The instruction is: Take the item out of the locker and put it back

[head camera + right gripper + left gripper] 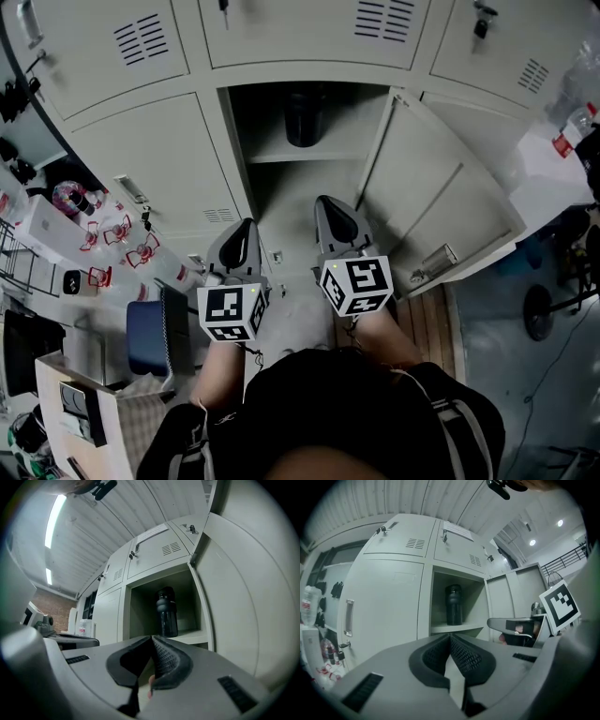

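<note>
A black bottle (305, 114) stands upright on the shelf inside the open locker (281, 155). It also shows in the left gripper view as the bottle (453, 604) and in the right gripper view as the bottle (167, 612). My left gripper (246, 225) and right gripper (323, 202) hang side by side in front of the locker, below the shelf and well short of the bottle. The left gripper (450, 637) has its jaws meeting at the tips with nothing between them. So does the right gripper (152, 638).
The locker door (441, 202) is swung open to the right. The neighbouring lockers (155, 159) are shut. A blue seat (150, 337) and a cluttered table (56, 225) lie at the left, and a white table with a bottle (562, 141) at the right.
</note>
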`<state>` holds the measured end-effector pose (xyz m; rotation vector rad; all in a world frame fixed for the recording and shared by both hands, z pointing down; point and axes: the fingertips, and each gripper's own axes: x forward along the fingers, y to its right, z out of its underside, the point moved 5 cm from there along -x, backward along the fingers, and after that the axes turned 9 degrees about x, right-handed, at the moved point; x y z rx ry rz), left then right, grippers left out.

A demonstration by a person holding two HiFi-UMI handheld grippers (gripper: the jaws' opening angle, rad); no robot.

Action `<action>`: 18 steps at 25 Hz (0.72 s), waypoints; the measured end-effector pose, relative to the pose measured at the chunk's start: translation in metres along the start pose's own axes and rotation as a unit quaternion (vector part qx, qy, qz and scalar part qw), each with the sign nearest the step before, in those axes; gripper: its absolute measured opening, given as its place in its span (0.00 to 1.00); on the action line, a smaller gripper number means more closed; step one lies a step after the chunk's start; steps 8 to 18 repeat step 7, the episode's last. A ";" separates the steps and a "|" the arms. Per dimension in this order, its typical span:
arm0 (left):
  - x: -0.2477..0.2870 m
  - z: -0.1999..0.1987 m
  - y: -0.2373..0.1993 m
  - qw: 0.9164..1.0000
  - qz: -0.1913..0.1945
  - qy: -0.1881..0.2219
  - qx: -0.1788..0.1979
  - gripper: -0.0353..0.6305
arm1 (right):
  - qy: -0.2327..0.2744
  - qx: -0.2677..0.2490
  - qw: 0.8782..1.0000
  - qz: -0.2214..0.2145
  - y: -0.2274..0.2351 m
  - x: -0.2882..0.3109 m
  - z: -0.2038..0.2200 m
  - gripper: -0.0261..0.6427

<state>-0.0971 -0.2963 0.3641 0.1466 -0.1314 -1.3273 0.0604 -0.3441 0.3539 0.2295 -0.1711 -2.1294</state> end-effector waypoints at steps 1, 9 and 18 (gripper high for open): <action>0.000 0.000 0.000 1.000 0.001 0.001 0.000 0.07 | -0.001 -0.002 1.000 0.000 -0.001 0.000 0.001 0.06; -0.003 -0.001 -0.003 1.000 0.006 0.005 -0.001 0.07 | 0.000 -0.005 1.000 0.004 -0.007 -0.001 0.001 0.06; -0.003 -0.001 -0.003 1.000 0.006 0.005 -0.001 0.07 | 0.000 -0.005 1.000 0.004 -0.007 -0.001 0.001 0.06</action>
